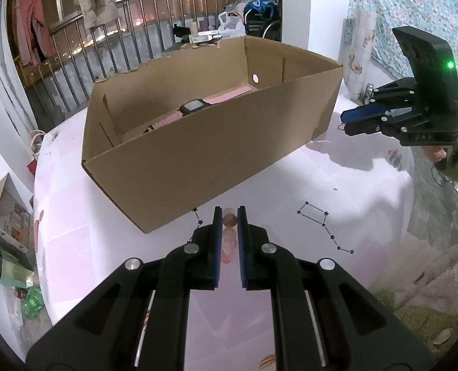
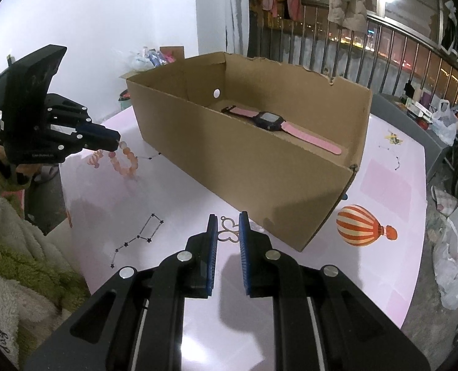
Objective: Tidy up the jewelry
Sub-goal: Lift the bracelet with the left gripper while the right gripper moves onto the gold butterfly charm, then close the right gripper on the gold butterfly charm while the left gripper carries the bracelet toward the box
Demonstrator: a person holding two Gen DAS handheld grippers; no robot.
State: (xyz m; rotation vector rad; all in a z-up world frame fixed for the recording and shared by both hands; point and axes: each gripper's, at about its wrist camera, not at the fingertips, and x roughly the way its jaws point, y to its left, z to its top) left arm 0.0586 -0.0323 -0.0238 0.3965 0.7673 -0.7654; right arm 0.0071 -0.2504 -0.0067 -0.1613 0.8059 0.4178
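An open cardboard box (image 1: 198,160) (image 2: 259,167) stands on the pink table and holds a pink-strapped watch (image 1: 195,106) (image 2: 270,122). My left gripper (image 1: 229,213) (image 2: 117,142) is shut on a pink bead bracelet (image 1: 229,232) (image 2: 125,159), which hangs from it just above the table at the box's near side. My right gripper (image 2: 226,221) (image 1: 344,120) is shut on a thin butterfly-shaped metal pendant (image 2: 228,230), held low near the box's corner.
The table cover (image 2: 383,185) carries a printed balloon (image 2: 361,225) and star patterns (image 1: 324,228). A railing (image 1: 105,49) with hanging clothes stands behind. Bags and clutter lie on the floor (image 1: 3,232) around the table.
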